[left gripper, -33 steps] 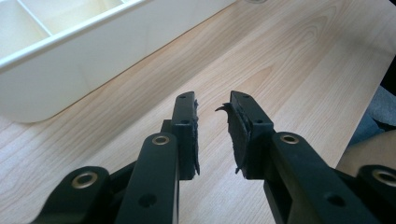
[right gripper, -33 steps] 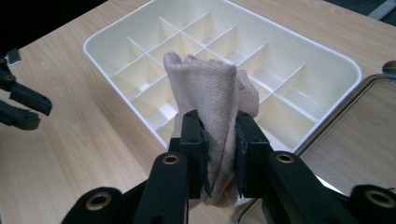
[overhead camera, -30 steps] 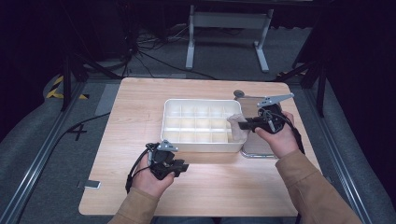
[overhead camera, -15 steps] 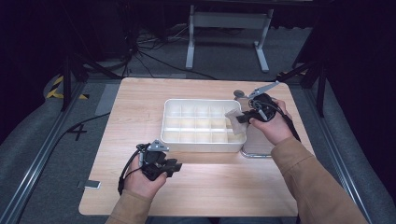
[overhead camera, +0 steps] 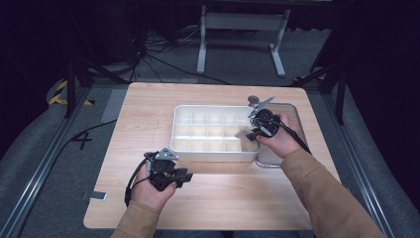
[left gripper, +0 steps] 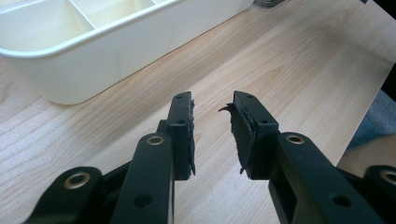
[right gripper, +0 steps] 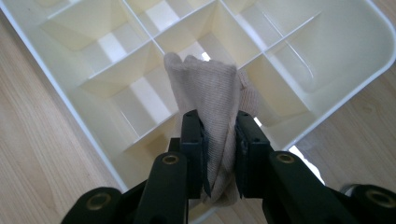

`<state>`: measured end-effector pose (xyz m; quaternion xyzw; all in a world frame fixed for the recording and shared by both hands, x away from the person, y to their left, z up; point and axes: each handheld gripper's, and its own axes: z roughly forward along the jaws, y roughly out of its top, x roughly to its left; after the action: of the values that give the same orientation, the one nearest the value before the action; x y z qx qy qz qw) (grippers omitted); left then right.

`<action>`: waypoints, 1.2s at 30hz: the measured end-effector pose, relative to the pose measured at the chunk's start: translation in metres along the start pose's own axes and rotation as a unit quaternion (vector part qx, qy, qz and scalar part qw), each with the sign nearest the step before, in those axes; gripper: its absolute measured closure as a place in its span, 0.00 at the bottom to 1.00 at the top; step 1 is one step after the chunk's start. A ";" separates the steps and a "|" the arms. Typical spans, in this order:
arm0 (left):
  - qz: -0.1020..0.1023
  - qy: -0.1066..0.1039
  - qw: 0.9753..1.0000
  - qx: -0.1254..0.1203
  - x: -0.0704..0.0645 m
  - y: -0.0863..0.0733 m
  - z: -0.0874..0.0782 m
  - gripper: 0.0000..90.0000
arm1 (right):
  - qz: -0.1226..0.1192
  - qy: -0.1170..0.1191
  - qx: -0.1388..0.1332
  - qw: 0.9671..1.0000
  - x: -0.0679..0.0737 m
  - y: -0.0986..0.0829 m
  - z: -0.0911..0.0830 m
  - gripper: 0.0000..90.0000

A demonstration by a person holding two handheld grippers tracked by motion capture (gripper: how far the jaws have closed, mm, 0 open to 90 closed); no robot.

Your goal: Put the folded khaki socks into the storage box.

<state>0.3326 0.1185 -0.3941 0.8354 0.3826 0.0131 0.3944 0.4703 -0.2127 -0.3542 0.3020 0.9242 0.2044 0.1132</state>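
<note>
**A:** Start with the high view. Where are your hands?

**B:** Your right gripper (overhead camera: 253, 130) sits over the right end of the white divided tray (overhead camera: 213, 155), and a small beige cloth (overhead camera: 246, 134) hangs from it just above the compartments near the tray's front right corner. Your left gripper (overhead camera: 179, 175) rests low over the bare counter (overhead camera: 233, 198), just in front of the tray's front left corner and apart from it. A metal tray (overhead camera: 292, 111) lies on the counter against the right side of the white one, under your right hand.

**A:** And the left gripper view?

**B:** Your fingers (left gripper: 182, 126) are spread with a clear gap and nothing between them; wood grain shows through the gap. The pad on the right-hand finger is frayed and peeling at its edge. The white tray's outer wall (left gripper: 116, 51) stands ahead and to the left, not touching the fingers.

**A:** The right gripper view?

**B:** Your fingers (right gripper: 194, 140) are pinching the cloth (right gripper: 210, 98) between them. It is bunched into a fold that rises past the fingertips and fans out above them. Behind it lie the tray's compartments (right gripper: 135, 46); the cloth is over the dividers near the rounded corner. Whether its far end touches a divider, I cannot tell.
</note>
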 end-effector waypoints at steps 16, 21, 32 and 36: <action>0.002 -0.001 1.000 0.001 0.000 0.001 0.001 0.77 | -0.009 0.008 0.045 0.999 0.006 -0.001 0.014 0.85; 0.004 -0.002 1.000 0.004 -0.001 0.001 0.001 0.77 | -0.008 0.012 0.055 0.998 0.007 -0.001 0.018 0.85; 0.003 -0.001 1.000 0.005 -0.002 0.001 0.003 0.77 | -0.006 0.023 0.100 0.995 0.009 -0.004 0.035 0.85; 0.006 -0.001 1.000 0.004 -0.002 0.001 0.003 0.77 | 0.002 0.026 0.106 0.994 0.009 -0.004 0.038 0.85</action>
<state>0.3332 0.1150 -0.3954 0.8395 0.3772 0.0127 0.3910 0.4736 -0.1988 -0.3907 0.3087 0.9427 0.1136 0.0559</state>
